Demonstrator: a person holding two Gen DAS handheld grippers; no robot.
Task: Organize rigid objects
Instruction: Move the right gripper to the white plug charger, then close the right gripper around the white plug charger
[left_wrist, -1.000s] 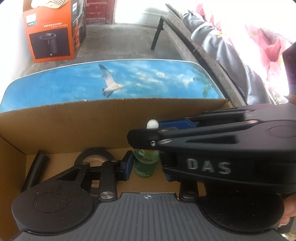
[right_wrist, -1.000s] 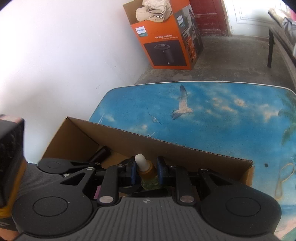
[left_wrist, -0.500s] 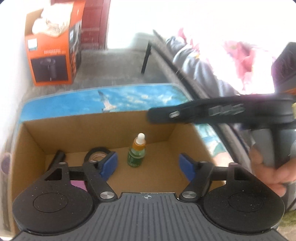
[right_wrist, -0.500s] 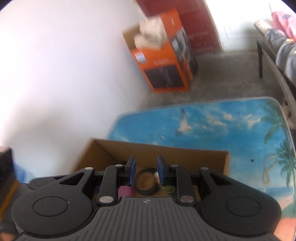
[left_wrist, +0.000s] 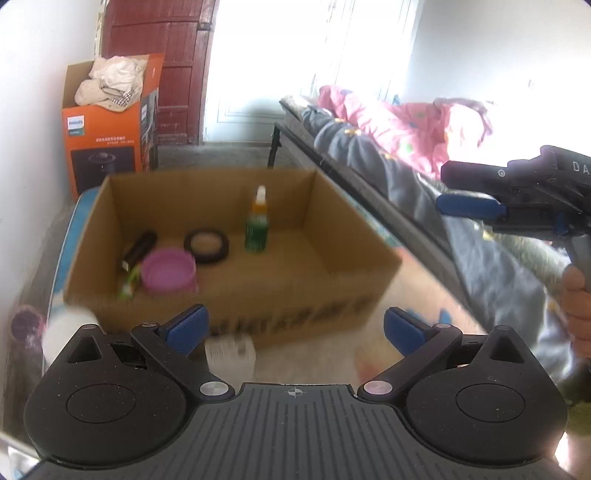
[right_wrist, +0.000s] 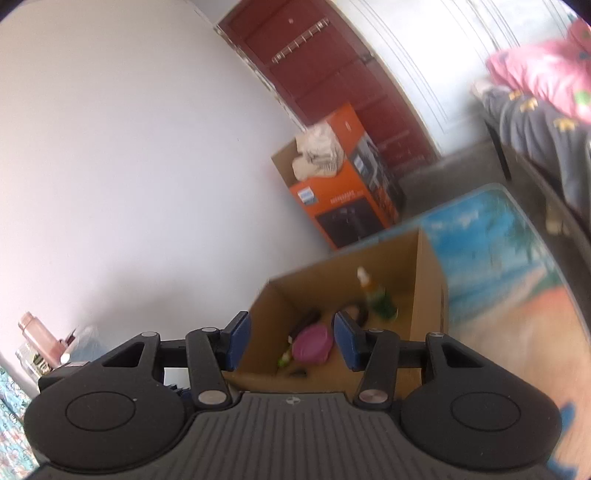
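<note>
An open cardboard box (left_wrist: 229, 295) stands on the table with a green dropper bottle (left_wrist: 256, 225) upright inside it. Beside the bottle lie a black tape ring (left_wrist: 206, 242), a pink lid (left_wrist: 168, 269) and a black cylinder (left_wrist: 138, 247). My left gripper (left_wrist: 295, 328) hangs back from the box's near wall, its jaws opening wide with nothing between them. My right gripper (right_wrist: 291, 341) is above and behind the box (right_wrist: 428, 280), jaws opening and bare. It also shows at the right edge as the right gripper (left_wrist: 448, 188), held by a hand (left_wrist: 576, 295). The bottle (right_wrist: 373, 295) and the pink lid (right_wrist: 312, 345) lie beyond its fingers.
A blurred white object (left_wrist: 231, 354) lies before the box and a white round one (left_wrist: 68, 328) at its left. An orange carton (left_wrist: 110, 122) with cloth stands by the red door. A bed with grey and pink bedding (left_wrist: 406, 147) runs along the right. The table (right_wrist: 498, 240) has a beach print.
The right gripper let go of the dropper bottle, which now stands in the box. Both grippers pulled back and up away from the box, and both sets of jaws opened.
</note>
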